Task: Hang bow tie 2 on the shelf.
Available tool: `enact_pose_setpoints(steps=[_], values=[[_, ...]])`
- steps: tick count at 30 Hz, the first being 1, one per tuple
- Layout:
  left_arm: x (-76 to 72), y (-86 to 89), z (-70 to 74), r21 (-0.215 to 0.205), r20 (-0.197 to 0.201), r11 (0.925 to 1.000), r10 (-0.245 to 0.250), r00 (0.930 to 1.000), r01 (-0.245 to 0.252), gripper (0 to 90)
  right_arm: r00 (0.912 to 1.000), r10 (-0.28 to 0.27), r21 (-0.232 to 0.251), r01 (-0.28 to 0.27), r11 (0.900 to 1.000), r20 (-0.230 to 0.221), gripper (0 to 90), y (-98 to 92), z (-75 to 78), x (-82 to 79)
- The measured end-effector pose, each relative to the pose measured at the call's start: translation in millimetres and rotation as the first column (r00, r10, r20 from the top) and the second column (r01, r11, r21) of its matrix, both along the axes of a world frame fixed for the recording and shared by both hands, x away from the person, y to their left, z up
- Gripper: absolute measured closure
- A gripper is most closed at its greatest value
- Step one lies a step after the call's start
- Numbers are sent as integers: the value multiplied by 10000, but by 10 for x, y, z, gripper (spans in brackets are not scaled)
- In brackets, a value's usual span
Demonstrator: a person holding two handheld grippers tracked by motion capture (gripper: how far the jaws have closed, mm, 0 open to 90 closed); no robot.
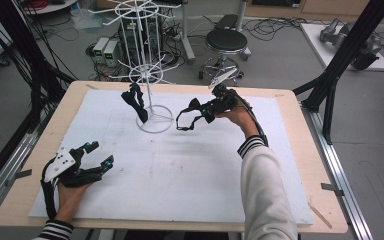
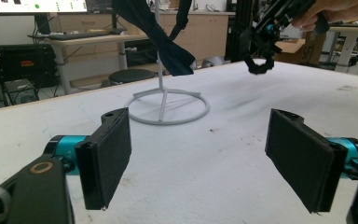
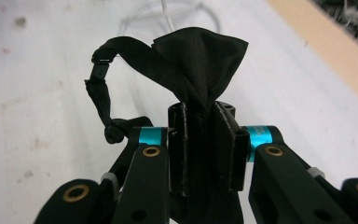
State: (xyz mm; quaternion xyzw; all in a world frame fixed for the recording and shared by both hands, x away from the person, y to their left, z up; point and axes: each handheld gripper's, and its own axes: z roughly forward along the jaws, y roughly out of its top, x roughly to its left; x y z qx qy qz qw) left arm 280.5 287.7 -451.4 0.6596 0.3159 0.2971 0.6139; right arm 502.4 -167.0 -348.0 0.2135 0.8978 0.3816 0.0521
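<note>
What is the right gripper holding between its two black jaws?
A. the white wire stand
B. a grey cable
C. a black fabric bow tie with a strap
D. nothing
C: the right gripper has its jaws shut on the black fabric bow tie, whose strap loops out to one side.

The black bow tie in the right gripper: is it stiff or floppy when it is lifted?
Probably floppy: the black bow tie bunches into folds where the right gripper pinches it, and its strap droops in a loose loop. It seems light, as it hangs from one pinch. The soft cloth may slip, so a firm grip looks wise.
</note>
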Motion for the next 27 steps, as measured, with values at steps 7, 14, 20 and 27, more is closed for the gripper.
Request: enact_pose_setpoints(steps=[7,14,20,27], values=[[1,1,0,-3,-12,10000,12,10000,-12,228,9989,41,837,-80,9965,468,765,-60,124,-42],[1,1,0,-13,-13,10000,21,10000,-21,228,9976,-54,1408,-45,9900,696,766,-77,211,-93],[0,2,-1,-34,-4,10000,26,10000,-26,228,9939,-57,2147,-183,9765,1104,766,-57,295,-133],[-1,4,0,26,-3,10000,18,10000,-18,228,9883,-306,2628,-98,9648,1492,767,-64,421,-173]])
